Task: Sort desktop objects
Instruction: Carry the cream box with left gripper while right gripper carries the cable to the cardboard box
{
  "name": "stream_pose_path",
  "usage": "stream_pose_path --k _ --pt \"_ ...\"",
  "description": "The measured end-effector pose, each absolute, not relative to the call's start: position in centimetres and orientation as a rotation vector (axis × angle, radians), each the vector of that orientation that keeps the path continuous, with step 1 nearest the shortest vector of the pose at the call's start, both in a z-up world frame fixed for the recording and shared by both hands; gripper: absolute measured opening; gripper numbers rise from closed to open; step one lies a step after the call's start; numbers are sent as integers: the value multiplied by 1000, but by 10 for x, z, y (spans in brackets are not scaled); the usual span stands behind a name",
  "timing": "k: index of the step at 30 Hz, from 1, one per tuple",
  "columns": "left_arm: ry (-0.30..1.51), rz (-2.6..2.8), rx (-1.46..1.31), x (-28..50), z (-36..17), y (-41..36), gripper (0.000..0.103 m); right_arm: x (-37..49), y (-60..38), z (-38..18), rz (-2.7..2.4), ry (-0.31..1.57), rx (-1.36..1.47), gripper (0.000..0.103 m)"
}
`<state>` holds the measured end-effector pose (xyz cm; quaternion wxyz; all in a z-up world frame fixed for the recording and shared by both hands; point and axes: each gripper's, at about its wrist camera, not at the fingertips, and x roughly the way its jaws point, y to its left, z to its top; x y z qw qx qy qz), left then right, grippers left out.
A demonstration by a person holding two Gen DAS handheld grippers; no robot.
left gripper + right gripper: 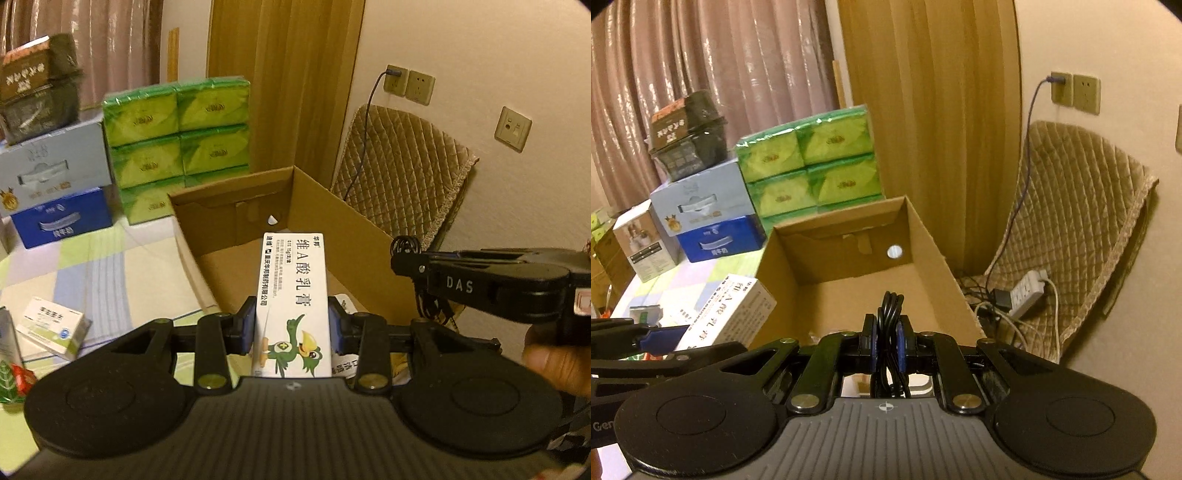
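My left gripper (pixel 291 325) is shut on a white ointment box (pixel 291 295) with a green bird picture, held above the near edge of an open cardboard box (pixel 332 229). My right gripper (pixel 888 347) is shut on a coiled black cable (pixel 891 314), held over the near edge of the same cardboard box (pixel 879 288). The right gripper shows in the left wrist view (pixel 406 254) at the right. The ointment box shows in the right wrist view (pixel 727 314) at the left. The cardboard box looks empty inside.
Green tissue packs (pixel 177 140), a grey tissue box (pixel 51 166) and a blue one (pixel 62 218) stand behind the cardboard box. A small white medicine box (pixel 53 326) lies on the checked tablecloth at left. A padded chair (pixel 1078 229) and a power strip (pixel 1027 291) are at right.
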<state>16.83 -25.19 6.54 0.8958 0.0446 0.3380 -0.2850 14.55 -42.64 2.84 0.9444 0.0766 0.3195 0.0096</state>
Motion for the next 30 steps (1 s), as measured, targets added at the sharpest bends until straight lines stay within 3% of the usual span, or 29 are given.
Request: stream_pose_path --k 30 --pt "753 -592 75 200 37 -271 33 173 -433 5 31 696 165 7"
